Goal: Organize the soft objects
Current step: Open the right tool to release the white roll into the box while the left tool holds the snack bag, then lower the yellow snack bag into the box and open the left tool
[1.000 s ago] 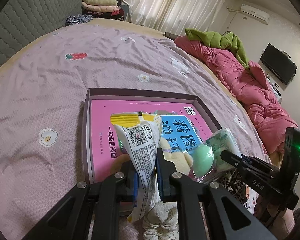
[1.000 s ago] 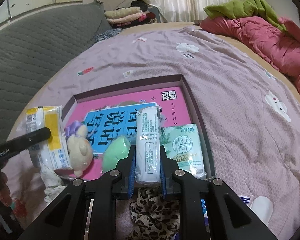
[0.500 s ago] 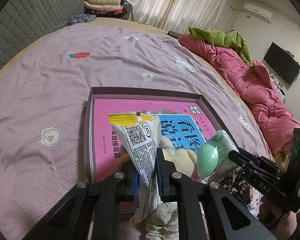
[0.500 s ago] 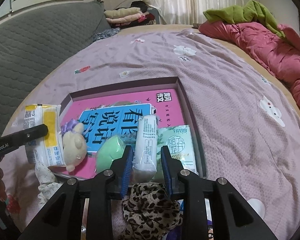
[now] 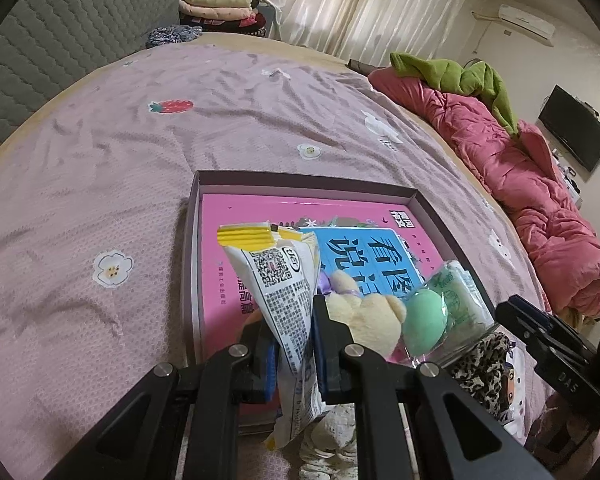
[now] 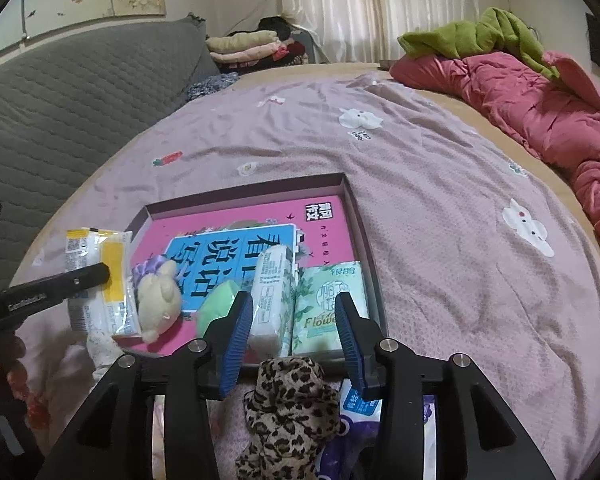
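My left gripper (image 5: 294, 316) is shut on a white and yellow packet (image 5: 278, 280) and holds it over the near left edge of the shallow box (image 5: 308, 179). The packet also shows in the right wrist view (image 6: 100, 280). My right gripper (image 6: 294, 320) is open; a white tissue pack (image 6: 270, 296) lies in the box between its fingers, beside a green tissue pack (image 6: 328, 300). A cream plush bear (image 6: 160, 296) and a green sponge egg (image 6: 216, 304) also lie in the box on a pink book (image 6: 324, 224).
A leopard-print cloth (image 6: 288, 404) and a blue-white pack (image 6: 360, 404) lie on the bed just before the box. A red quilt (image 6: 540, 112) with a green garment (image 6: 480, 32) is piled at the right. A grey headboard (image 6: 60, 92) stands at the left.
My right gripper has opened and drawn back, leaving the white tissue pack lying in the box. My left gripper still holds the packet and has shifted only slightly.
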